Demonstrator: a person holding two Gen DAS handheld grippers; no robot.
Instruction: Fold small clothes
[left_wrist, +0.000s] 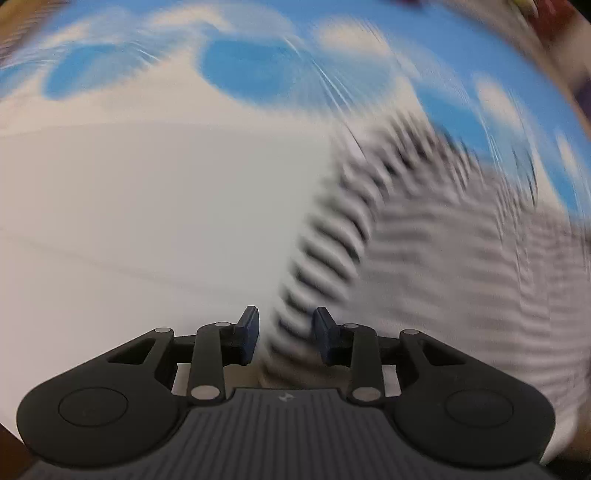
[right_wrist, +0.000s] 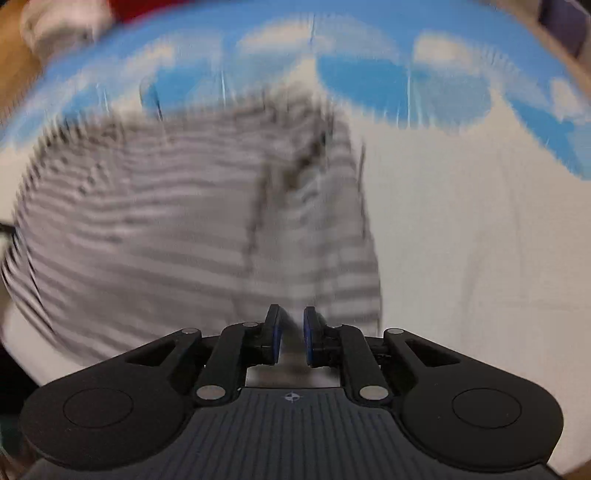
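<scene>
Striped garment (left_wrist: 424, 258): lies on the cloud-print sheet (left_wrist: 258, 74). Left gripper (left_wrist: 284, 334) at its left edge, jaws parted, nothing clamped. Right gripper (right_wrist: 290, 334) over its right portion, jaws narrowly apart, empty. Both equally near.

White cloth (left_wrist: 147, 221) with blue-and-white cloud print covers work surface; red item (right_wrist: 147, 7) at far edge, blurred.

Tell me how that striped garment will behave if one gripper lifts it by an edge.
The striped garment already lies in soft folds and creases, so it will probably sag and drape rather than hold shape. It looks thin, so likely light. On the smooth sheet with its blue-and-white print, a push would more likely bunch it than slide it flat.
</scene>
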